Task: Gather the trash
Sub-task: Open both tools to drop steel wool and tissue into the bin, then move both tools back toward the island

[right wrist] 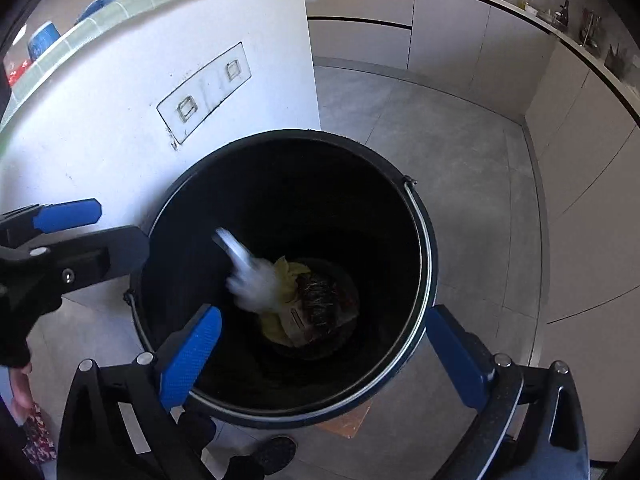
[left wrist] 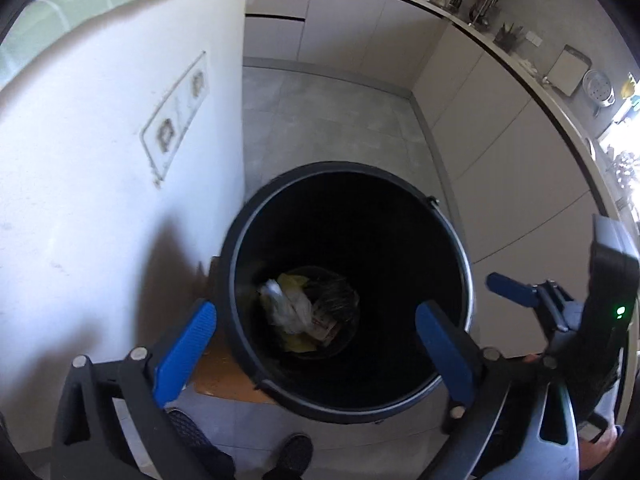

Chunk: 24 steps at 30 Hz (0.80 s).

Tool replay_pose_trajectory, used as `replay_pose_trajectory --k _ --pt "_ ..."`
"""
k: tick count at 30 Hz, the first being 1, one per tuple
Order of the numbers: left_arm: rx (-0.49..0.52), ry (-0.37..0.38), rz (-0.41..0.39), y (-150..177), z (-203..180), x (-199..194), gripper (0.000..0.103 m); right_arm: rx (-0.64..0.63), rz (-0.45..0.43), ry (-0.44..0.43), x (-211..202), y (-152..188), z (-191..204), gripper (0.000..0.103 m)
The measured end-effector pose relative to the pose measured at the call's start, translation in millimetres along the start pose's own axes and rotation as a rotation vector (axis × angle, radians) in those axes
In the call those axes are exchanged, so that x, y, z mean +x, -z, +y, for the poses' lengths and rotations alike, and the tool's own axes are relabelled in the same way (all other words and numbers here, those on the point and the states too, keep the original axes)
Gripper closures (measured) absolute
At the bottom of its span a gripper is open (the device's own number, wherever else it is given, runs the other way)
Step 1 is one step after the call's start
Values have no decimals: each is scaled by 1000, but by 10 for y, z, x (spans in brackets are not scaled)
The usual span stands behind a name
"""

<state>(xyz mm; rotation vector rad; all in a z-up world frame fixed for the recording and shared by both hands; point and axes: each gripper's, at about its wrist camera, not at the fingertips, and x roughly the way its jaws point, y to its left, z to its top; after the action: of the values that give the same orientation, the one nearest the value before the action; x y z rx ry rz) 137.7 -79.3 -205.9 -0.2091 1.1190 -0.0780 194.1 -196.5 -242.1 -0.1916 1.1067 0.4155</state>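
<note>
A black round trash bin [left wrist: 240, 280] stands on the floor, also in the right wrist view [right wrist: 420, 240]. At its bottom lie white crumpled trash [left wrist: 286, 304], yellow paper [left wrist: 294, 280] and a brown packet [left wrist: 326, 326]. In the right wrist view a white piece of trash [right wrist: 250, 276] is blurred in mid-air inside the bin, above yellow paper [right wrist: 290, 276]. My left gripper [left wrist: 316, 344] is open and empty above the bin's near rim. My right gripper [right wrist: 324, 344] is open and empty over the bin; it also shows in the left wrist view [left wrist: 516, 290].
A white counter side with an outlet plate [left wrist: 176, 116] stands left of the bin. Grey cabinets [left wrist: 500, 160] run along the back and right. A brown board [left wrist: 224, 372] lies under the bin. The person's shoes [left wrist: 294, 454] are below.
</note>
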Motion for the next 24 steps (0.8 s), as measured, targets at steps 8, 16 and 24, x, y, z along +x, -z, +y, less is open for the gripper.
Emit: replay_pose_trajectory --k 8,16,24 --pt "37 7 -5 19 -19 -176 2 -12 -9 45 -221 64 30 0" --pt "97 2 -89 -69 -18 -734 2 68 -87 91 -860 68 -39 0" --pt "93 -23 -205 -144 90 -1404 2 106 -150 109 -1457 -36 36 0"
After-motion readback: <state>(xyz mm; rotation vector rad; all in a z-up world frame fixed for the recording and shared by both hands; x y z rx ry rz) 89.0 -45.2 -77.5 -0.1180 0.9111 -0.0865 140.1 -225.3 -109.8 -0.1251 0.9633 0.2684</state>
